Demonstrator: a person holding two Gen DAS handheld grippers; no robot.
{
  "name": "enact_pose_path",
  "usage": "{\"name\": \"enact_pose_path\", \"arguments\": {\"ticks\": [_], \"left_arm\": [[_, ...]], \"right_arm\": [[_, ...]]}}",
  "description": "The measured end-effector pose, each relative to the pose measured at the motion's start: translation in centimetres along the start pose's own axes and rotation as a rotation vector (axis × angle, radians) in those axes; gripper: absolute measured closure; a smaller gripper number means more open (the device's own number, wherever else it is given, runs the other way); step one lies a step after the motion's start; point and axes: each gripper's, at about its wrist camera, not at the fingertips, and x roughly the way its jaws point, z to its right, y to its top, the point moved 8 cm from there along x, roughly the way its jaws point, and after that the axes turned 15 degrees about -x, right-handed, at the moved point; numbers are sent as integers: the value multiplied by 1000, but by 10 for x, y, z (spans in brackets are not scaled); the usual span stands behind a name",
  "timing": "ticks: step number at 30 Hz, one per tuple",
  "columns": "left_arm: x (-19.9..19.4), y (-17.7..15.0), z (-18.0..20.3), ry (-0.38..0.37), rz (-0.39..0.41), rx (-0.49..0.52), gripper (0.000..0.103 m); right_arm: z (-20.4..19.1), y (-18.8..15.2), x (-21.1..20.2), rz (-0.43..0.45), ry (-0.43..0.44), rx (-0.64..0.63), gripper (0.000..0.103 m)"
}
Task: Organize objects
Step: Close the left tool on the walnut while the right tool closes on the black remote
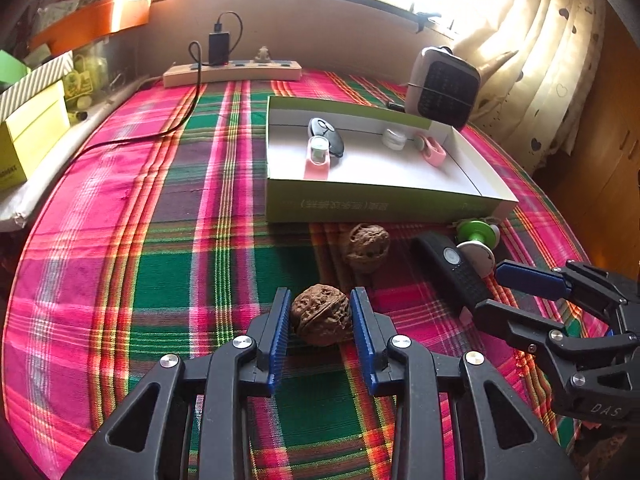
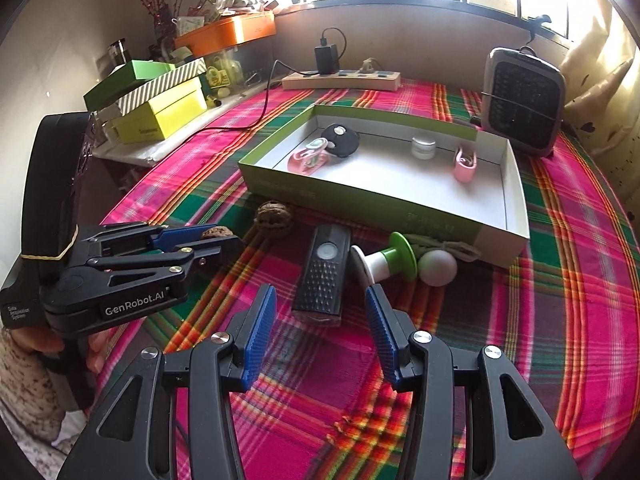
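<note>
Plaid cloth, pink and green, covers the bench (image 1: pixel 140 240). Left tongs (image 1: pixel 320 316) clenched on a walnut (image 1: pixel 320 314), blue pads pressing both flanks, the nut low against the cloth. A second walnut (image 1: pixel 366 250) lies loose just ahead, near the front wall of the green-and-white box (image 1: pixel 380 204). Right tongs (image 2: pixel 320 316) released, nothing between the pads, aimed at the black remote-like device (image 2: pixel 324 276); a green-and-white spool toy (image 2: pixel 390 258) lies beside it. Step in hand, as I judge it: picking up the walnut. Next move calls for a lift clear of the box wall, then a release inside. Box holds a black oval gadget (image 1: pixel 326 136), a pink holder (image 1: pixel 318 158), a small white jar (image 1: pixel 394 138) and a pink clip (image 1: pixel 432 150).
</note>
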Motion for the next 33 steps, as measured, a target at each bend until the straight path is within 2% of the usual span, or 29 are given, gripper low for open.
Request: {"name": "enact_pose_path", "arguments": {"ticks": [25, 33], "left_arm": [[-1, 0, -2, -13, -2, -10, 75], [-1, 0, -2, -15, -1, -10, 75]], "right_arm": [[-4, 9, 35, -52, 25, 3, 55], [-8, 11, 37, -53, 1, -26, 55]]}}
